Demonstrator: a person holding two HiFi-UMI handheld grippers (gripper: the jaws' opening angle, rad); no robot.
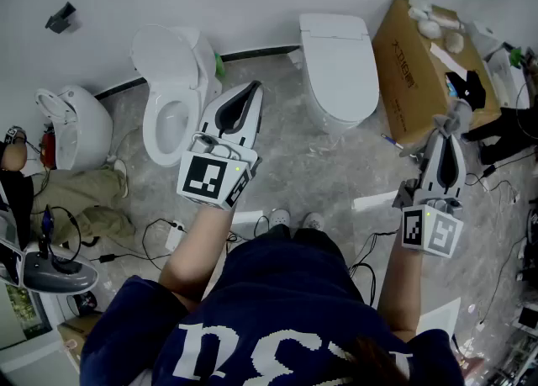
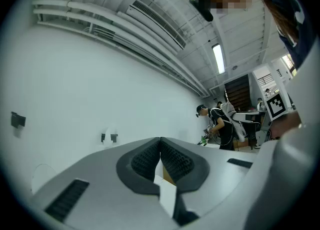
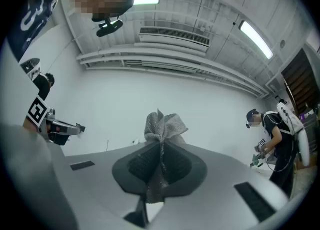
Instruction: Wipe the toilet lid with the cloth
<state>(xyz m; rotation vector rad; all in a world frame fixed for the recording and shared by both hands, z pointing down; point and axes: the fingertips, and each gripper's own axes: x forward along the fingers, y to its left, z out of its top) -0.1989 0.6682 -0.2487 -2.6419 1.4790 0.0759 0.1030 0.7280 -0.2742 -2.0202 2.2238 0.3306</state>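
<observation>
A white toilet with its lid (image 1: 338, 56) down stands against the wall ahead of me. My right gripper (image 1: 452, 119) is held up to the right of it, well off the lid, pointing upward. In the right gripper view the right gripper (image 3: 161, 150) is shut on a grey woven cloth (image 3: 163, 124), which bunches out above the tips. My left gripper (image 1: 250, 92) is raised between the two toilets. In the left gripper view the left gripper (image 2: 160, 146) is shut with nothing between its pads. Both gripper views look up at the wall and ceiling.
A second toilet (image 1: 172, 90) with its lid raised stands to the left, and a third one (image 1: 74, 128) at the far left. A cardboard box (image 1: 424, 60) lies to the right of the closed toilet. Cables run over the floor by my feet. Another person (image 3: 277, 139) stands at the right.
</observation>
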